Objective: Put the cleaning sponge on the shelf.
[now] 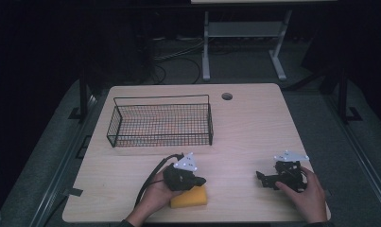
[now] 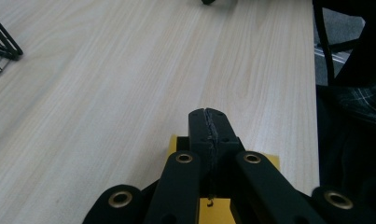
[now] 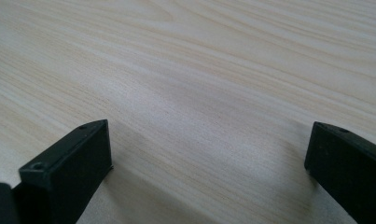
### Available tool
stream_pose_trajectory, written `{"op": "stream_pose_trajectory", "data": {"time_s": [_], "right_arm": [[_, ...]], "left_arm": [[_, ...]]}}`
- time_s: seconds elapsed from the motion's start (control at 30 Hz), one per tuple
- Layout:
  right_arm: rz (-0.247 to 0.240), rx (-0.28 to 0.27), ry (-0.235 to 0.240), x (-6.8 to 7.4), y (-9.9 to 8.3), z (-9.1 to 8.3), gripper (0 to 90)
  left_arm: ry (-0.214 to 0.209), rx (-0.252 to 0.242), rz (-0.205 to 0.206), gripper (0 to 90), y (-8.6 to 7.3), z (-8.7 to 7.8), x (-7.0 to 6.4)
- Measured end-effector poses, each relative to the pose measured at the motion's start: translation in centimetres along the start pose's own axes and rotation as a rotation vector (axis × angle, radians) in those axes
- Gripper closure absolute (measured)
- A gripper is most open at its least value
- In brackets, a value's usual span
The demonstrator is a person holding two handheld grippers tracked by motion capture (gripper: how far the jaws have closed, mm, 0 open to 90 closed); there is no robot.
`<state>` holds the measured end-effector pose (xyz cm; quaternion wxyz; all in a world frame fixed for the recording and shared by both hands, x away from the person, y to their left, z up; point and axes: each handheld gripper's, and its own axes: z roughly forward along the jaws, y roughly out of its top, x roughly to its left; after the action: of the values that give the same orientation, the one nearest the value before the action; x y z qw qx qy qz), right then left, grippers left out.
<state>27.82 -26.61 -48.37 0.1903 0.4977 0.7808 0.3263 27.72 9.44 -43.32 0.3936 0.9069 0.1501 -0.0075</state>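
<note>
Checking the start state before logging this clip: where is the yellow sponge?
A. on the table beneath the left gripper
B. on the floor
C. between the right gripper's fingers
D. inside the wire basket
A: the yellow sponge lies on the table under the left gripper, near the front edge.

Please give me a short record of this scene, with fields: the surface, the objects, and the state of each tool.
surface: light wooden table
basket: black wire basket, far left part of the table, looks empty
sponge: yellow sponge, near edge, under the left tool
left tool: left tool, jaws pressed together, above the sponge, holding nothing
right tool: right tool, jaws wide apart, only bare wood between them
</note>
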Motion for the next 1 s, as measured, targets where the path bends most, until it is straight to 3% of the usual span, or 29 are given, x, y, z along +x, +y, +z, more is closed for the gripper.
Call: {"op": "stream_pose_trajectory", "data": {"time_s": [0.3,1.0], "right_arm": [[0.000,0.000,0.000,0.0,0.0,0.0,0.0],[0.000,0.000,0.000,0.0,0.0,0.0,0.0]], "left_arm": [[0.016,0.018,-0.014,89.8,-0.5,0.4,0.6],[0.084,0.011,-0.064,89.8,-1.5,-1.1,2.6]]}}
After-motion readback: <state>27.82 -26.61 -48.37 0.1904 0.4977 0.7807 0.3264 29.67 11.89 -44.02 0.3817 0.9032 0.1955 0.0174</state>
